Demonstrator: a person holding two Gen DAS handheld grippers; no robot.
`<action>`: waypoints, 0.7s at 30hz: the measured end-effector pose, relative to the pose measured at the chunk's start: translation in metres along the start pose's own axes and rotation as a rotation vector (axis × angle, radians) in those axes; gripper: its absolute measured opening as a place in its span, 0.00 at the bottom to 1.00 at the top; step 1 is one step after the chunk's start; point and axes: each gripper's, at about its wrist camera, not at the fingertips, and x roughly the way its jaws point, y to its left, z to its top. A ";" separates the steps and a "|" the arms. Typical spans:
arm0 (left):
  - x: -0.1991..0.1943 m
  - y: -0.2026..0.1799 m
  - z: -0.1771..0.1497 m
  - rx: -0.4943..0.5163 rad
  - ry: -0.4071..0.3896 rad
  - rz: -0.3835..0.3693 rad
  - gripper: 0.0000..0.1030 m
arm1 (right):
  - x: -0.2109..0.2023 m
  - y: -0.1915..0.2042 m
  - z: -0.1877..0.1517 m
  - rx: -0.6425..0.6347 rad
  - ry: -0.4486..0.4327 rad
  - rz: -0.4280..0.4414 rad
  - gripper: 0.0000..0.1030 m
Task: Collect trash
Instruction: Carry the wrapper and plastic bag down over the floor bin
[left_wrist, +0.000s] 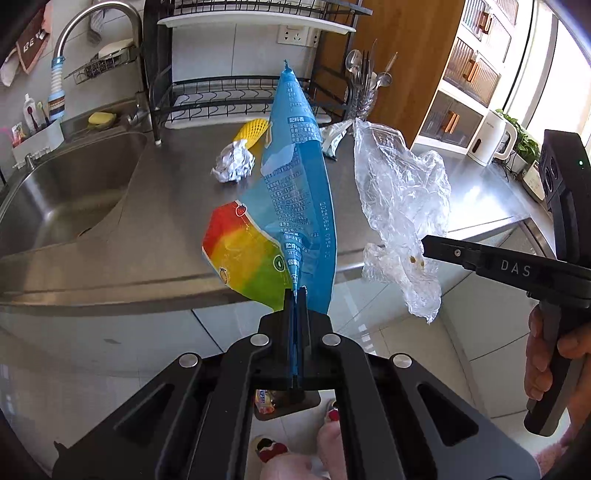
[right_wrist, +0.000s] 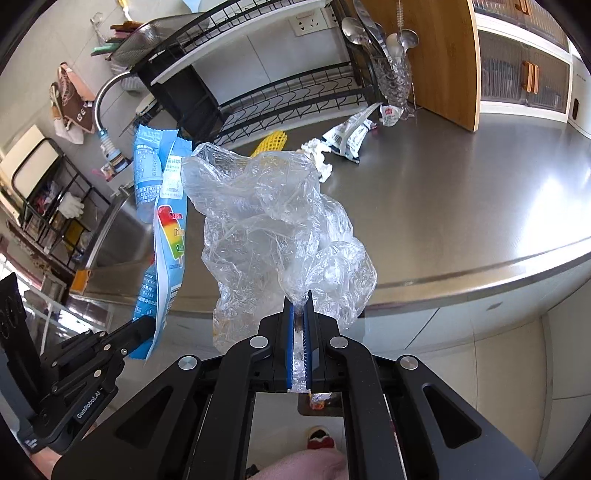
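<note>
The left gripper (left_wrist: 294, 295) had its jaws clamped on a glossy blue popsicle wrapper with rainbow print (left_wrist: 291, 192), held up off the brushed steel desk (left_wrist: 166, 206). The right gripper (right_wrist: 300, 306) was pinched tight on a crinkly clear plastic bag (right_wrist: 273, 221). Crumpled foil ball (left_wrist: 233, 162), yellow foam mesh sleeve (left_wrist: 254, 131) and a white-and-black printed pouch (right_wrist: 349, 138) sat on the desk near the black wire dish rack (left_wrist: 236, 96).

Two grippers: the left gripper (left_wrist: 294, 291) clamps one blue ice-pop wrapper (left_wrist: 295, 177), the right gripper (right_wrist: 299, 295) clamps one clear plastic bag (right_wrist: 273, 221). Beyond them on the counter (right_wrist: 461, 206) lie one foil ball (left_wrist: 234, 162), one yellow foam net (left_wrist: 253, 131) and one white printed wrapper (right_wrist: 349, 138).
</note>
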 end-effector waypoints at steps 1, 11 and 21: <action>0.002 0.002 -0.008 -0.007 0.015 0.000 0.00 | 0.002 0.001 -0.008 0.003 0.013 -0.001 0.05; 0.040 0.025 -0.077 -0.070 0.181 -0.006 0.00 | 0.046 -0.002 -0.079 0.050 0.170 -0.023 0.05; 0.121 0.040 -0.147 -0.110 0.382 -0.008 0.00 | 0.130 -0.020 -0.140 0.059 0.359 -0.084 0.05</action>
